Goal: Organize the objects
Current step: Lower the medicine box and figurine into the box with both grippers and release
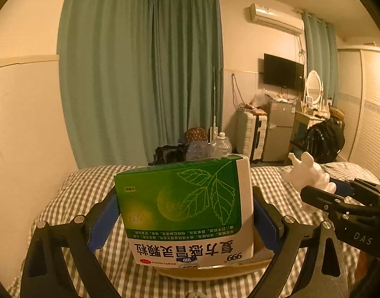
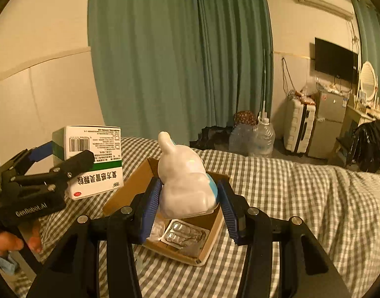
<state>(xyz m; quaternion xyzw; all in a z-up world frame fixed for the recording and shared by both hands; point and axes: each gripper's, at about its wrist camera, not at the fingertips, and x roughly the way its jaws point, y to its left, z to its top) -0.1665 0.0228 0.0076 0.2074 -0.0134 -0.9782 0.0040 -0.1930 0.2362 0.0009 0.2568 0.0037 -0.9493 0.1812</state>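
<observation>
From my right gripper [image 2: 187, 198], the nearest thing was a white rabbit figurine [image 2: 186, 181], upright between the blue pads [image 2: 150, 206]. The jaws stood part open; the left pad touched its flank, but I could not tell whether the right pad did, so I could not tell whether I truly held it. Directly below the jaws lay an open cardboard box [image 2: 138, 181] on the checked bedcover [image 2: 289, 198], with a foil blister pack [image 2: 185, 234] on its floor.

My left gripper [image 1: 185, 213] had closed on a green and white medicine carton [image 1: 185, 206], pinched at both sides, lifted, its print upside down. Just beneath it showed an edge of that cardboard box [image 1: 214, 269].

I judged this the packing step, both items poised over the box. Next, each would need lowering inside and releasing, one at a time, without crushing the blister pack.

Beyond the jaws hung green curtains [image 2: 180, 57].
</observation>
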